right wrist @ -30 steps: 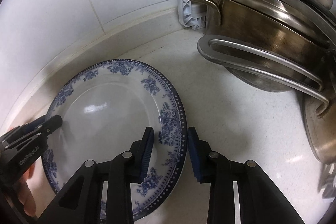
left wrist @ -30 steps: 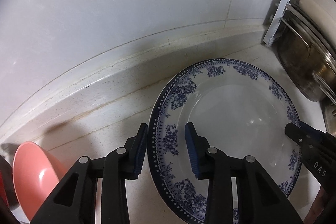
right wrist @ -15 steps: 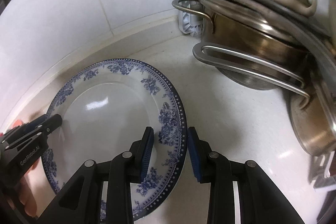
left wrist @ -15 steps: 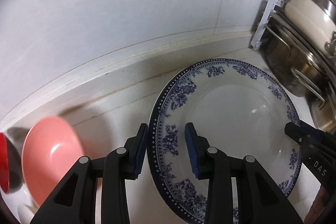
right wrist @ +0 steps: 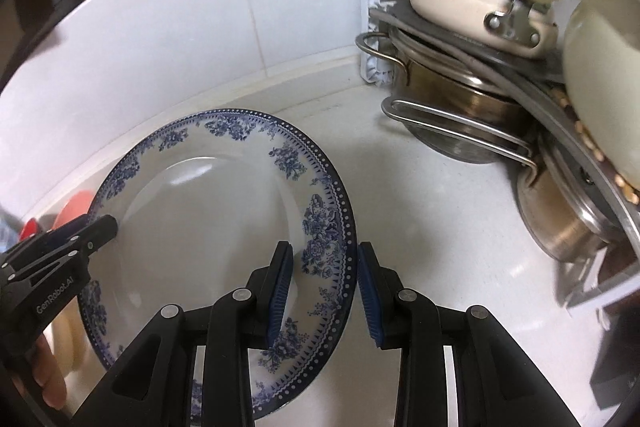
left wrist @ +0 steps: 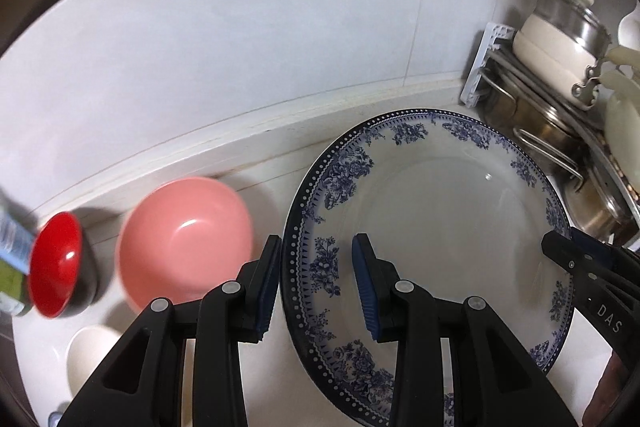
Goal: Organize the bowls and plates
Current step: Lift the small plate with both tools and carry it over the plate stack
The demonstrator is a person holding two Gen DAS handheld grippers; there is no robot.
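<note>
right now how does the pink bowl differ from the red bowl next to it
The pink bowl is plain pale pink and clearly wider; the red bowl is smaller, glossy red inside with a dark outside. The pink bowl sits nearer the blue-patterned plate, while the red bowl lies farther left, beside a bottle at the frame edge. Both look empty, rest on the white counter near the wall, and neither is gripped.

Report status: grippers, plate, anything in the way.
Left gripper and right gripper both straddle the plate rim, opposite sides. Firm grip unconfirmed. Pink bowl close left, pots right.
</note>
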